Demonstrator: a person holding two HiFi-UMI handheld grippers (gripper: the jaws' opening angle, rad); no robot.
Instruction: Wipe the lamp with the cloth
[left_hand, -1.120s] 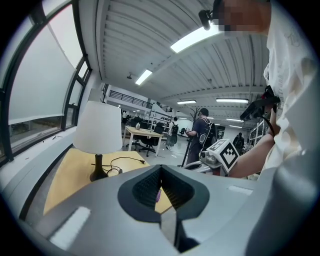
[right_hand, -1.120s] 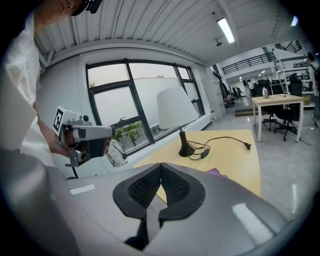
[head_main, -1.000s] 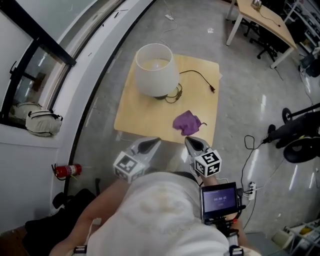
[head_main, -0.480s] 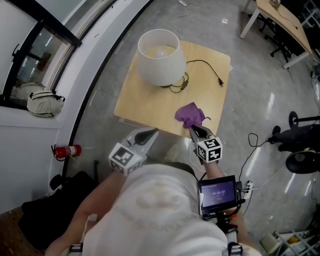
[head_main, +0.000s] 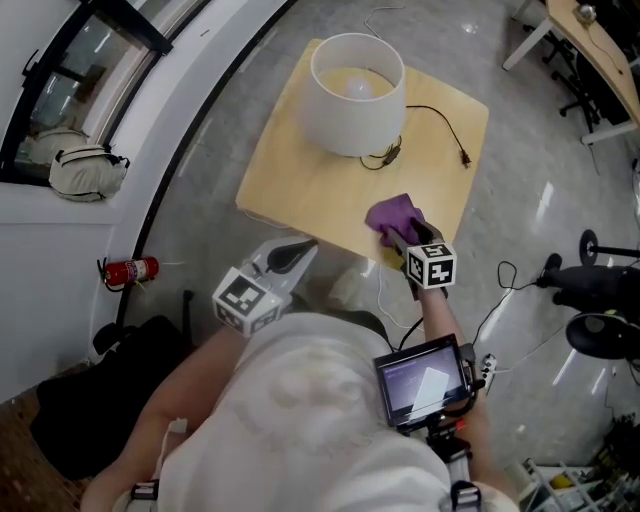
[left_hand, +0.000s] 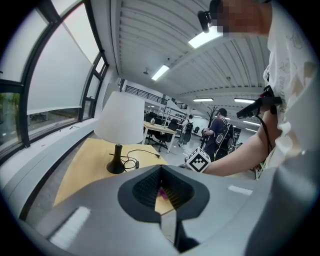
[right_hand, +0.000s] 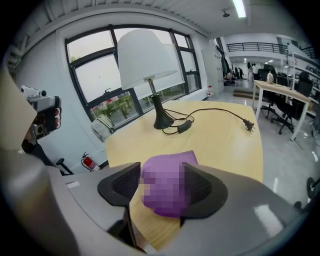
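The right gripper (head_main: 403, 234) has just dropped, jaws newly spread, around the crumpled purple cloth (head_main: 391, 212) at the near right edge of the pale wooden table (head_main: 300, 175), not yet gripping, while the left gripper (head_main: 300, 248) hangs closed and empty, the white-shaded lamp (head_main: 357, 82) beyond unwiped.

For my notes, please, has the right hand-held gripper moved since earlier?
Yes: right hand-held gripper advanced past the table edge to the cloth, jaws just opening around it.

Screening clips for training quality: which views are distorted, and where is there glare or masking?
Head view: sharp, with glare streaks on the glossy floor. Left gripper view: fisheye bend, dark corners, bright ceiling light. Right gripper view: same fisheye, mosaic over the cloth.
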